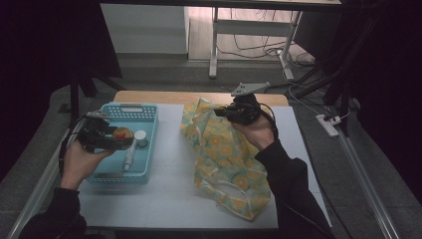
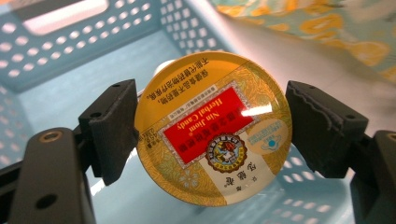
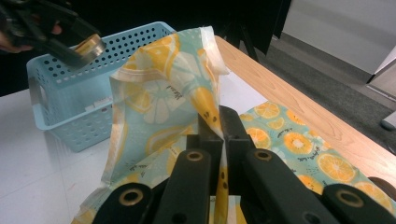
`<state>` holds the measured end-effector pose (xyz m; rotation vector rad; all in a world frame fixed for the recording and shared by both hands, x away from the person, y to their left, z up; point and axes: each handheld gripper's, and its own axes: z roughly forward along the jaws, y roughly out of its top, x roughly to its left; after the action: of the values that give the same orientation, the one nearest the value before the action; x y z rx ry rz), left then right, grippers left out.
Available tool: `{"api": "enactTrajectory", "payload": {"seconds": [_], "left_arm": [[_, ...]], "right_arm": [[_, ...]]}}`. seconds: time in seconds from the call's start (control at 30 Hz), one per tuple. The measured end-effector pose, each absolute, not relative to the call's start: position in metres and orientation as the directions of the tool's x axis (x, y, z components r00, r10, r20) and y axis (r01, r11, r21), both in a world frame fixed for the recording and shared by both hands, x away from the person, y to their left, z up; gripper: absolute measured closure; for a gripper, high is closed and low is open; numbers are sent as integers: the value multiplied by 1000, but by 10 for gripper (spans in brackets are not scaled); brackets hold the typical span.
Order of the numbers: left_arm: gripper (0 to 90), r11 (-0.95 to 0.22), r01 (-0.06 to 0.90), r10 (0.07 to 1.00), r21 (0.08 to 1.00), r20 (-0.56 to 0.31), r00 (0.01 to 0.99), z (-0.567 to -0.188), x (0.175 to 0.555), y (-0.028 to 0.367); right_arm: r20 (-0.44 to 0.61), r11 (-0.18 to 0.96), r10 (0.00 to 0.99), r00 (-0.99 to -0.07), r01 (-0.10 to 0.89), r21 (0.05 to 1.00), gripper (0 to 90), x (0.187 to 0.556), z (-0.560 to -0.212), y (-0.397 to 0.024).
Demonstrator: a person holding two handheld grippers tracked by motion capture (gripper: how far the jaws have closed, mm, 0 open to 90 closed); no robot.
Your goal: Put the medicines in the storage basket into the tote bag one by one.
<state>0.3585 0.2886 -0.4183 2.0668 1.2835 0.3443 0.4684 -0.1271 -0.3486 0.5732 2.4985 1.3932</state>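
A round yellow candy tin (image 2: pixel 212 128) with a red label hangs above the light-blue perforated basket (image 1: pixel 149 115), and my left gripper (image 1: pixel 113 140) is shut on its rim from both sides. The tin (image 1: pixel 122 133) is over the basket's middle. A fabric bag (image 1: pixel 226 159) printed with orange slices lies on the white mat, right of the basket. My right gripper (image 3: pixel 219 123) is shut on the bag's upper edge (image 3: pixel 208 100) and holds that edge raised off the table. In the right gripper view the left gripper (image 3: pixel 70 44) and the tin (image 3: pixel 91 45) appear above the basket (image 3: pixel 60 116).
A small white jar (image 1: pixel 141 137) and a white tube (image 1: pixel 129 157) lie in the basket. A white mat (image 1: pixel 169 194) covers the wooden table (image 1: pixel 159 96). A power strip (image 1: pixel 328 124) and cables lie on the floor to the right.
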Motion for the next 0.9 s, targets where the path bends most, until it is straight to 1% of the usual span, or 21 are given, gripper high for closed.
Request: {"api": "enactTrajectory", "payload": {"seconds": [0.37, 0.9], "left_arm": [[219, -372, 612, 786, 698, -113, 607, -401, 347, 246], [218, -451, 521, 655, 725, -128, 745, -386, 348, 179]], "right_arm": [[0, 474, 441, -898, 232, 849, 900, 471, -352, -126], [7, 470, 448, -894, 242, 849, 900, 475, -352, -126]]}}
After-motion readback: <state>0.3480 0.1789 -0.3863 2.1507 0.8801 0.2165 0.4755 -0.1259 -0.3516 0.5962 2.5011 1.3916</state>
